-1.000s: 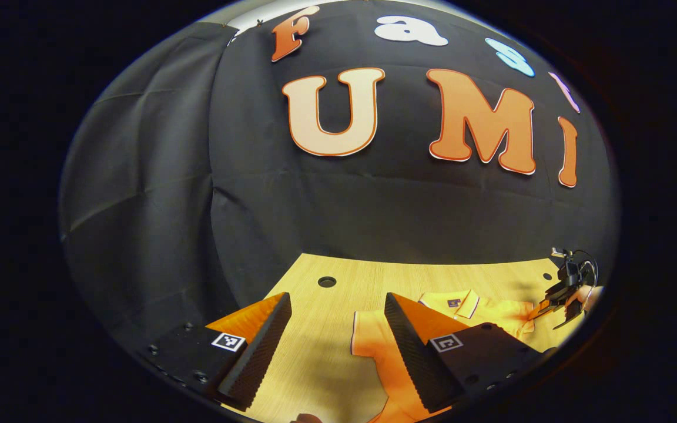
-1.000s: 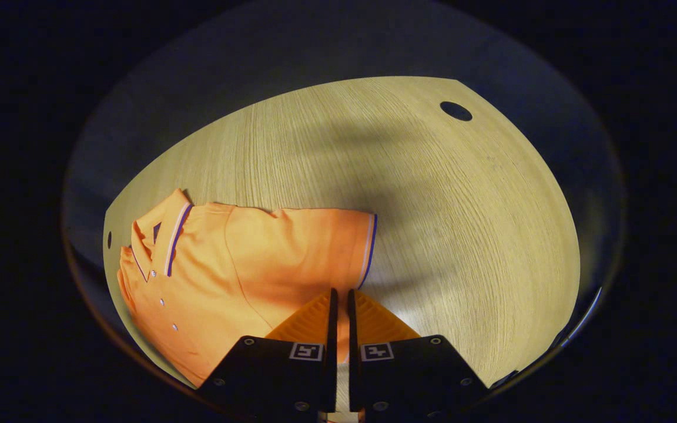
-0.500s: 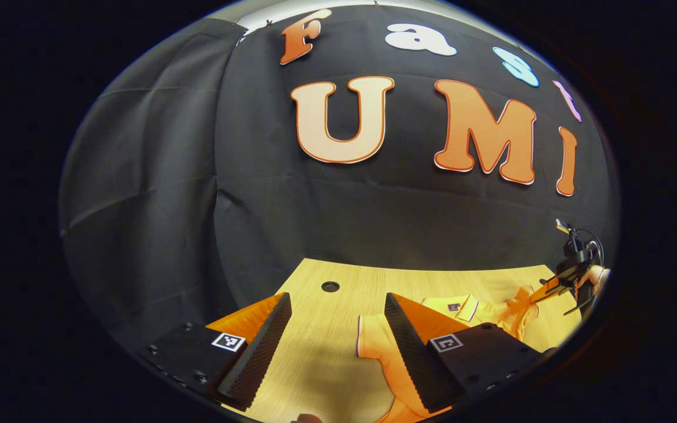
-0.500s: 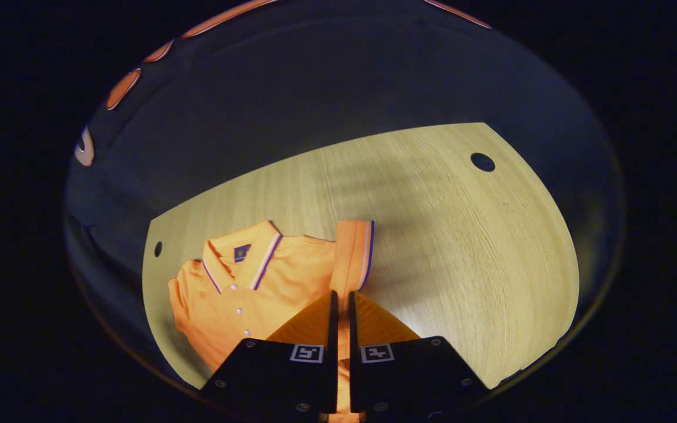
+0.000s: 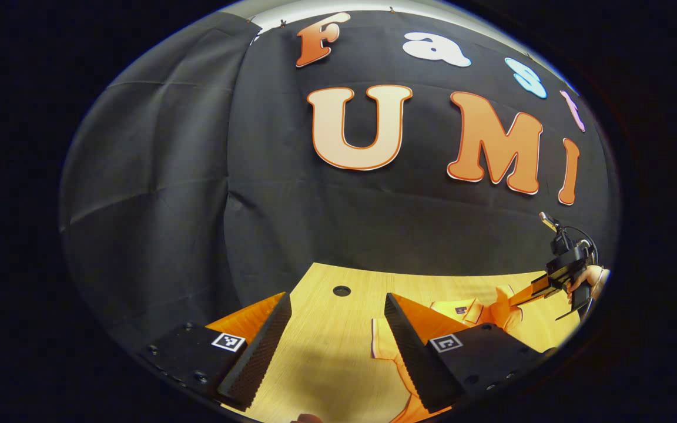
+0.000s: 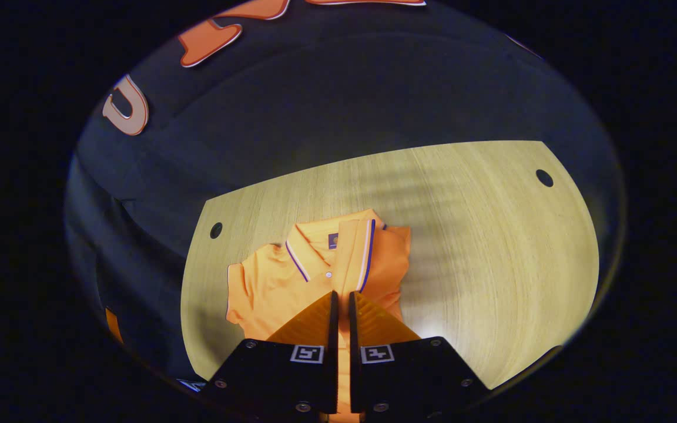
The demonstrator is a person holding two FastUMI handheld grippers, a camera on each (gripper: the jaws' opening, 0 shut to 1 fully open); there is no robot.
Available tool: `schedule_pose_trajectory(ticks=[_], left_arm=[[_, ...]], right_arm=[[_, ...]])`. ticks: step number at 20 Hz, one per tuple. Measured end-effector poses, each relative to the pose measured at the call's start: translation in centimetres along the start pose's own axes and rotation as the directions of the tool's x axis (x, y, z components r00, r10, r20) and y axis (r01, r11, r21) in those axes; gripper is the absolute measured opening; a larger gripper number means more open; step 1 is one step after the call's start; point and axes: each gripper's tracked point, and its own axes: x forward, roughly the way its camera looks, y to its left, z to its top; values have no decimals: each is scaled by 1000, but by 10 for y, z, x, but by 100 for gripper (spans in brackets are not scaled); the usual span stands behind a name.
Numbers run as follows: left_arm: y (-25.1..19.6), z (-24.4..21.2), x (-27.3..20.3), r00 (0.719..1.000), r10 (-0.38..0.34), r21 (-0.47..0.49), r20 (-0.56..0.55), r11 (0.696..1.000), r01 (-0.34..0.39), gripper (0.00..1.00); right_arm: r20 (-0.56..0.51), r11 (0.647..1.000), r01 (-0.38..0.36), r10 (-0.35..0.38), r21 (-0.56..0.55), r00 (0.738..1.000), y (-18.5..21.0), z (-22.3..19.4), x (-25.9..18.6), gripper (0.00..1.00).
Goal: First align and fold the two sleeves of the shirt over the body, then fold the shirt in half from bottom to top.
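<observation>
The wooden table (image 6: 479,247) carries an orange shirt (image 6: 268,288) lying flat. The right gripper (image 6: 341,302) is clamped on one sleeve (image 6: 357,258), raised over the collar; the collar label is unreadable. The left gripper (image 5: 335,305) is spread wide above the table beside the other sleeve (image 5: 384,348), and its view shows a hand (image 5: 588,279).

The shirt (image 6: 274,282) is bright orange. Its collar (image 6: 303,255) has a thin edge of dark blue and white stripes, and the sleeve cuff (image 6: 365,258) carries the same blue and white lines. Small white buttons (image 6: 328,274) sit on the front, and a little dark blue label (image 6: 333,238) shows inside the neck. The worktop (image 6: 479,264) is pale yellow wood with fine grain lines and some small black round holes (image 6: 544,177). The wall (image 5: 162,194) behind is black cloth with soft folds.
</observation>
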Motion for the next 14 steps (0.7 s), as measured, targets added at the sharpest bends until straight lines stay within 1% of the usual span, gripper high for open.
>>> schedule_pose_trajectory(ticks=[1,4,5,7,9,10,11,12,13,14], left_arm=[[7,0,-1,1000,5,0,-2,1000,-5,98],[20,-1,-1,1000,15,-1,-5,1000,-15,98],[24,-1,1,1000,18,0,-5,1000,-18,98],[29,-3,-2,1000,20,2,-10,1000,-20,98],[31,-5,2,1000,20,3,-13,1000,-20,98],[32,-6,1,1000,19,3,-17,1000,-19,98],[32,-6,0,1000,18,4,-20,1000,-18,98],[32,-8,1,1000,16,1,-22,1000,-16,98],[30,-8,2,1000,14,-1,-24,1000,-14,98],[29,-8,3,1000,12,-1,-25,1000,-12,98]], right_arm=[[-6,1000,-1,1,-7,1000,7,-2,4,8],[-24,1000,-15,15,1,1000,25,-9,13,6],[-26,999,-34,34,8,999,33,-9,16,5],[-25,997,-77,77,25,997,49,-11,18,4],[-6,996,-87,87,23,996,55,-8,18,4],[-3,996,-88,88,18,996,56,-9,19,6],[-4,996,-87,87,16,996,56,-10,18,14],[-4,996,-87,87,9,996,57,-11,19,17],[-4,996,-84,84,-3,996,56,-12,18,32],[-3,997,-79,79,-16,997,55,-13,17,39]])
